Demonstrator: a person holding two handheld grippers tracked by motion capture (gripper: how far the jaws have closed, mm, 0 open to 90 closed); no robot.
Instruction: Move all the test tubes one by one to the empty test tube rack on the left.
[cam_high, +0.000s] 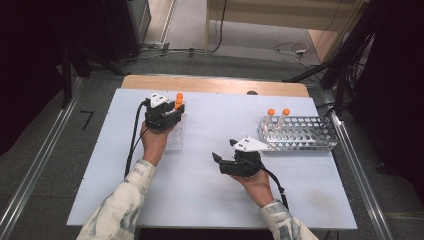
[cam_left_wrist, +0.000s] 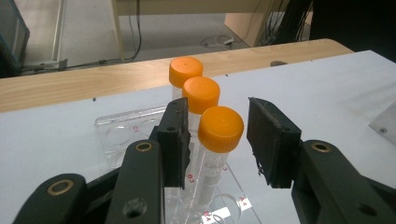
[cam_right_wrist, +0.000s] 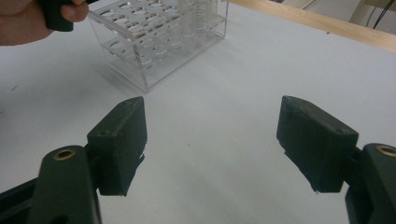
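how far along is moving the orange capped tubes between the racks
Done, apparently: two orange-capped tubes stand in the clear perforated rack. In hand: the left gripper, jaws open, brackets the nearest of three orange-capped tubes in the flat clear holder, not yet clamped. Left: these three. The right gripper is open, holding nothing.

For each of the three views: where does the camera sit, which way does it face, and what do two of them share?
High view: above the table's near side, facing forward and down; forearms, left gripper, right gripper.
Left gripper view: rides the left gripper, facing three orange-capped tubes, jaws open around the nearest.
Right gripper view: rides the open right gripper, facing bare table.
Shared: the clear rack.
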